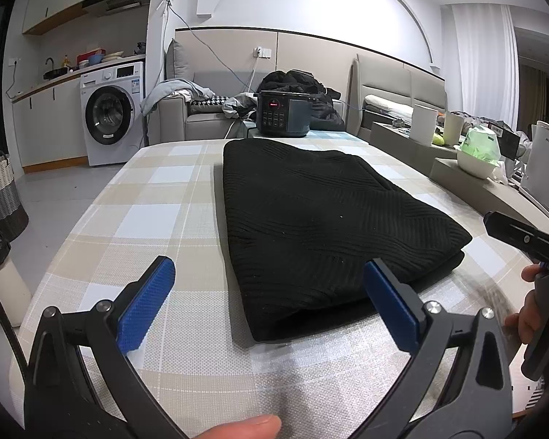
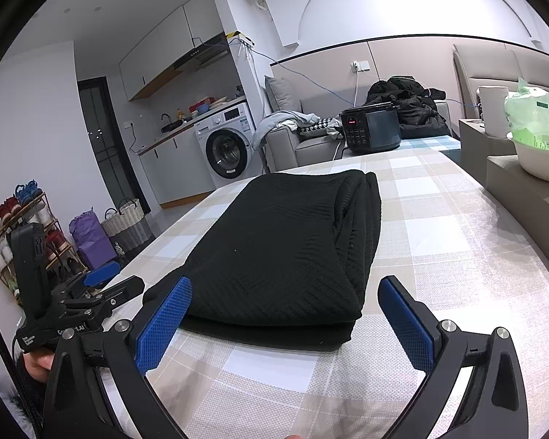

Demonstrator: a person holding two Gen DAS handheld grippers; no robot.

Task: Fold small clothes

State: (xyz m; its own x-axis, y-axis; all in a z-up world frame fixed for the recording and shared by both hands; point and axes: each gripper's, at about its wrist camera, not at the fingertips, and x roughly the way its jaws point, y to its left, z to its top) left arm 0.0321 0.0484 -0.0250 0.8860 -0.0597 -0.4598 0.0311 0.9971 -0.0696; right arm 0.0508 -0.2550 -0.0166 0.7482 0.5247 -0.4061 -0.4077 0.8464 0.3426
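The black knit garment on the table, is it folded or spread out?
Folded. The black knit garment lies as a compact rectangle with stacked layers showing at its near edge; both grippers are open and apart from it.

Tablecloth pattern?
Beige, white and pale-blue check tablecloth; clearest in the right wrist view.

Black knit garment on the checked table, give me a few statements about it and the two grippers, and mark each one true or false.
1. The black knit garment lies folded on the checked tablecloth. True.
2. The left gripper is clamped on the garment. False: its jaws stand wide open with nothing between the blue pads, short of the near edge.
3. The right gripper is open. True.
4. A pressure cooker stands beyond the far end of the table. True.
5. The garment is white. False: it is black.
6. The washing machine stands on the table. False: it stands on the floor under the kitchen counter.
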